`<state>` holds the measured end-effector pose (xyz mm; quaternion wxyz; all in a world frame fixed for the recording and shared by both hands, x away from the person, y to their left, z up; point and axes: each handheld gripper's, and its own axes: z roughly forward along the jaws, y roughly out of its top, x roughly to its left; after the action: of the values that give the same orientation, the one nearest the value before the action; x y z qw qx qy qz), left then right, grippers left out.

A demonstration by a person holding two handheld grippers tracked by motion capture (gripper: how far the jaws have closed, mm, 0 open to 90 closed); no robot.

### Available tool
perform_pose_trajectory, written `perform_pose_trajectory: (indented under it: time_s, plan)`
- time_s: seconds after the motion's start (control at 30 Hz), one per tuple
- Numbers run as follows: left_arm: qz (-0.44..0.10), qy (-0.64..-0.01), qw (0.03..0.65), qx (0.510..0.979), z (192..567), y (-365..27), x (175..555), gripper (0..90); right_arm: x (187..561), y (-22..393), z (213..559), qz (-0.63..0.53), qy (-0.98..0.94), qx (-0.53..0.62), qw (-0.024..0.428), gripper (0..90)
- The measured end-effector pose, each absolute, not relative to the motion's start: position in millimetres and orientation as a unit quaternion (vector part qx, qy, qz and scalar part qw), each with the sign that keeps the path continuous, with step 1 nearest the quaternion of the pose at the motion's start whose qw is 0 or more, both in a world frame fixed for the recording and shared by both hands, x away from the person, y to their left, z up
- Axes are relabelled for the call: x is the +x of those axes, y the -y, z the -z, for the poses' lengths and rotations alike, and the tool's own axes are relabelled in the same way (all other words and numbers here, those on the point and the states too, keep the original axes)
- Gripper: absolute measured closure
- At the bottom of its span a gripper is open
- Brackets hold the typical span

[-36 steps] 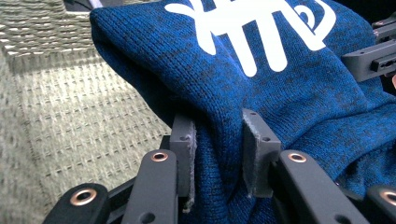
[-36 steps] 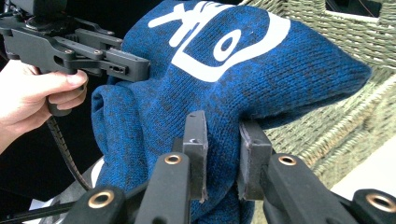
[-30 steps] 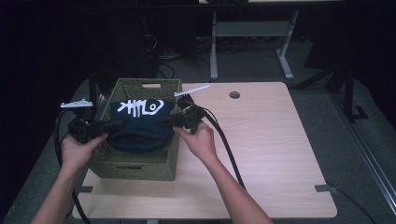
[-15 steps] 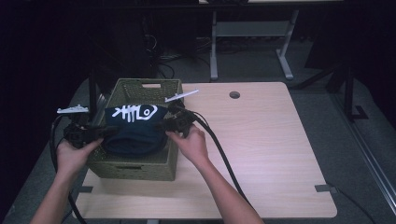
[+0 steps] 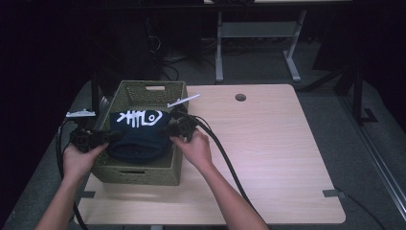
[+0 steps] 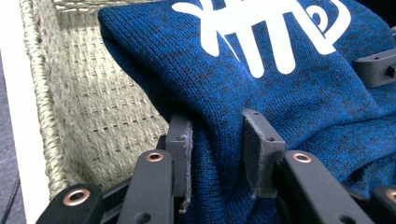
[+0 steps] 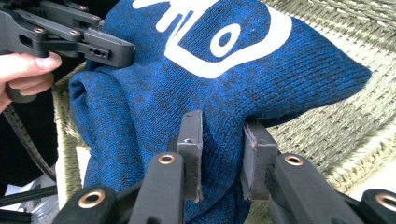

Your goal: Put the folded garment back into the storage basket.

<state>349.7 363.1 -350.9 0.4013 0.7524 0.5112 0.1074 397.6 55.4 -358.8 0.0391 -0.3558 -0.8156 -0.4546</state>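
A folded dark blue knit garment (image 5: 139,136) with a white printed design hangs over the open olive woven basket (image 5: 139,170). My left gripper (image 5: 98,137) is shut on the garment's left edge, and the blue knit (image 6: 299,98) bunches between its pads (image 6: 180,140). On the garment's right edge my right gripper (image 5: 171,128) is shut, with the blue knit (image 7: 154,93) pinched between its pads (image 7: 191,135). In the right gripper view the left gripper (image 7: 116,50) shows at the top left, held by a hand. The basket wall (image 6: 88,107) lies under the garment.
The basket stands at the left of a light wooden table (image 5: 268,143) with a round cable hole (image 5: 240,97) near its far edge. Black cables (image 5: 225,158) trail from the grippers over the table. Desk legs (image 5: 292,62) stand on the dark floor beyond.
Both grippers have lowered the garment toward the basket and moved it slightly nearer the person. The grip on both edges is unchanged.
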Motion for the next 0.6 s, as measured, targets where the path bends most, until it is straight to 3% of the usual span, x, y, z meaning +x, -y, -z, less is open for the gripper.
perform_pose_trajectory:
  time_s: [0.53,0.6]
  plan:
    - [-0.108,-0.514,0.386,0.758,357.6,-365.9,356.4,65.1,401.1,-60.8,366.0,0.438,0.825,-0.356,0.034,70.1]
    - [-0.111,-0.518,0.382,0.757,359.2,-365.8,357.8,64.6,401.4,-62.1,366.8,0.436,0.825,-0.358,0.032,66.2]
